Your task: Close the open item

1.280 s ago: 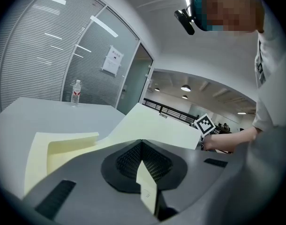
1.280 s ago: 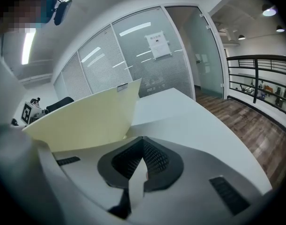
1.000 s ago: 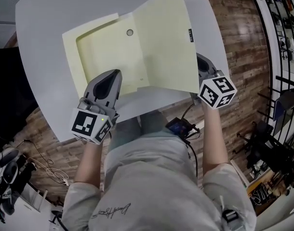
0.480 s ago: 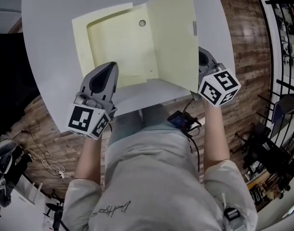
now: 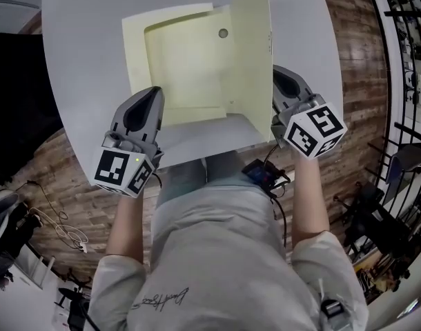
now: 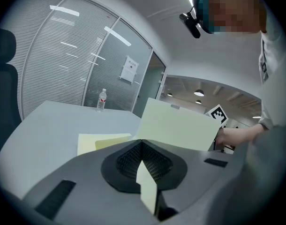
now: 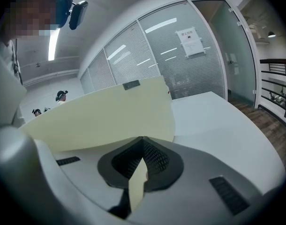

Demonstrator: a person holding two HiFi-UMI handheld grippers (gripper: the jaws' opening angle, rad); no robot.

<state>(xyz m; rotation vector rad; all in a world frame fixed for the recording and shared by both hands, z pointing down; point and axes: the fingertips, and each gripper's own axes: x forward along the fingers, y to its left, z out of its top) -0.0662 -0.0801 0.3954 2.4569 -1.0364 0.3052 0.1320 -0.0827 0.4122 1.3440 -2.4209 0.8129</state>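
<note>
While the left gripper (image 5: 153,94) pinches the near left corner of the pale yellow folder (image 5: 197,54), its jaws are pressed together on the sheet of the back panel (image 5: 179,71), with a strip of yellow showing between them in the left gripper view (image 6: 142,143). The right gripper (image 5: 278,76) has its jaws closed the same way on the near edge of the front cover (image 5: 252,47); the right gripper view (image 7: 143,142) confirms the pinch.

Position: the back panel lies flat on the grey table (image 5: 86,40). The front cover stands close to upright along the back panel's right side, hinged at the fold. A round fastener (image 5: 223,33) sits on the back panel near its far right corner. A water bottle (image 6: 101,100) stands well beyond the back panel, clear of the work.

Assessment: the closing appears about half done. The cover is near vertical and has yet to come over onto the back panel.

Recommended handling:
- Hold the back panel down so that it neither slides nor lifts as the cover swings.
- Carry the cover in an arc about the fold, not pulled straight across, so that the thin sheet does not buckle.
- Withdraw the left gripper from the back panel's corner before the cover lands, or the cover will likely rest on it.
- Check that the edges line up with the back panel before release.
</note>
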